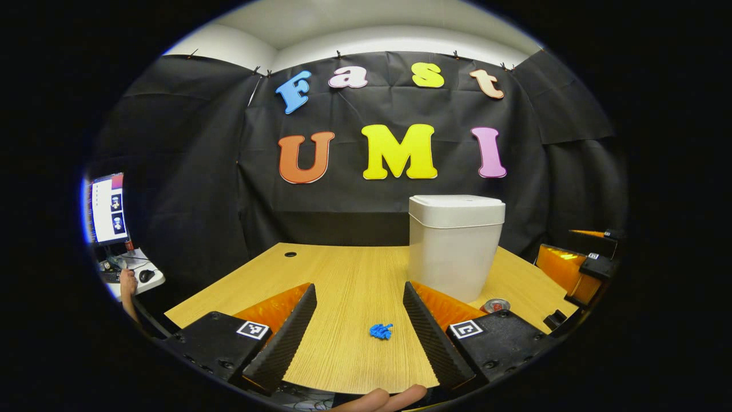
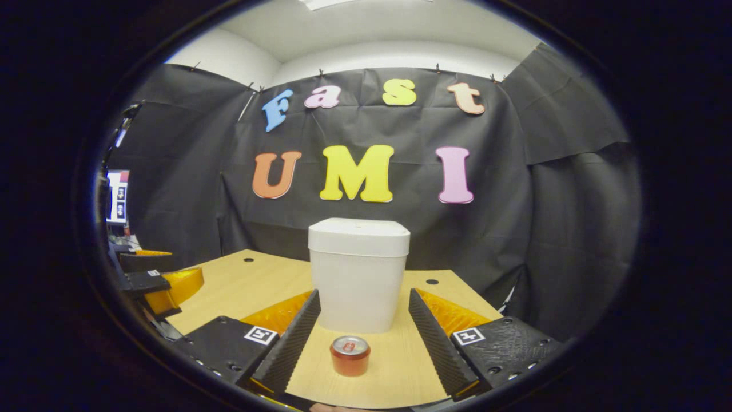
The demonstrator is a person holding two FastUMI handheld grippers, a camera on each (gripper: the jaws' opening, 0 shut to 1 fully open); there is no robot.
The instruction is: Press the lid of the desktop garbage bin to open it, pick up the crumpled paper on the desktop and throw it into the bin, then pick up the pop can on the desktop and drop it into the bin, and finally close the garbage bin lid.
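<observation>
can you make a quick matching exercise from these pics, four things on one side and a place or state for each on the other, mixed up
Things:
1. garbage bin
2. crumpled paper
3. pop can
4. left gripper

Places or states:
A. upright on the table, in front of the bin
B. lid closed
C. open, nothing between its fingers pressed
D. blue, lying on the table between the left gripper's fingers

Pairs: 1-B, 2-D, 3-A, 4-C
</observation>
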